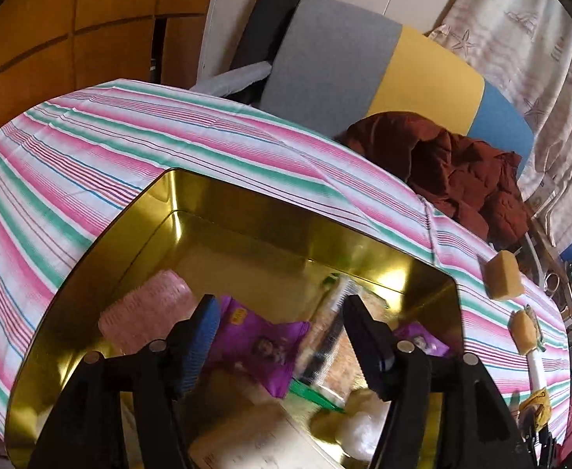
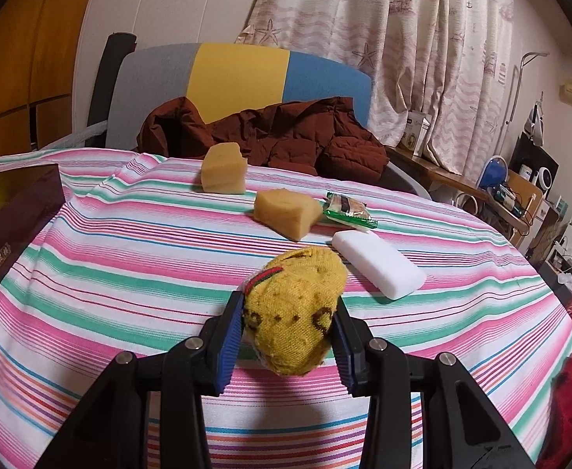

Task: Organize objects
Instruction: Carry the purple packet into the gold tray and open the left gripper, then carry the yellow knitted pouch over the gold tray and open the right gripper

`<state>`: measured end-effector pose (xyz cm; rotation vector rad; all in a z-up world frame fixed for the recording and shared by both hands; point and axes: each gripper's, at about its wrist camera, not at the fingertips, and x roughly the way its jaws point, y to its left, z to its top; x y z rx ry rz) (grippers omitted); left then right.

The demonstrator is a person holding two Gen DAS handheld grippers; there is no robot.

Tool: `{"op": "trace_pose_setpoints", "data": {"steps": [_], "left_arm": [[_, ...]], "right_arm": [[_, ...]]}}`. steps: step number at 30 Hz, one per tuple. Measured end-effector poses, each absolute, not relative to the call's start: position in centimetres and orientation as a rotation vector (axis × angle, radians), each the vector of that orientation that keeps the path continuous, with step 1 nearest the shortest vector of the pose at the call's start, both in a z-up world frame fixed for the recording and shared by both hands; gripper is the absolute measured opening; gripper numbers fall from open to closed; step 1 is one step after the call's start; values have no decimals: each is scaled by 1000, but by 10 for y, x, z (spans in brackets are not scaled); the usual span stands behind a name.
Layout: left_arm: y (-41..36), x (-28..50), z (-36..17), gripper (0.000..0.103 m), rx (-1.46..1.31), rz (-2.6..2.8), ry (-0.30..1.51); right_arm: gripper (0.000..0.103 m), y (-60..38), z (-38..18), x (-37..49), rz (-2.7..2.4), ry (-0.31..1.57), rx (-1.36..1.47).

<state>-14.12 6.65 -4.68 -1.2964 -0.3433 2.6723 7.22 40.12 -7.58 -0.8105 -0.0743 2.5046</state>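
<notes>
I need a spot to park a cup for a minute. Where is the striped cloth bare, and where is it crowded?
Bare: the wide stretch of striped cloth between the dark box and the yellow sock held in the right gripper. Crowded: beyond the sock, where two sponges, a green packet and a white block cluster. The gold tin under the left gripper is filling.

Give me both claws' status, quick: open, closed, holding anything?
Left claw: open, empty, over the gold tin.
Right claw: closed on the yellow rolled sock.
</notes>
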Motion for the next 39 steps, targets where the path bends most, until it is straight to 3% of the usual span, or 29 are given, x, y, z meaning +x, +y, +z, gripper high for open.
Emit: {"op": "trace_pose_setpoints", "data": {"steps": [18, 23, 39], "left_arm": [[102, -65, -40, 66, -1111, 2688, -161], [101, -56, -41, 66, -1098, 2706, -105], [83, -41, -45, 66, -1085, 2731, -81]], "right_arm": [[42, 395, -69, 81, 2544, -84, -762], [42, 365, -58, 79, 2651, -171, -770], [43, 240, -2, -18, 3170, 62, -899]]}}
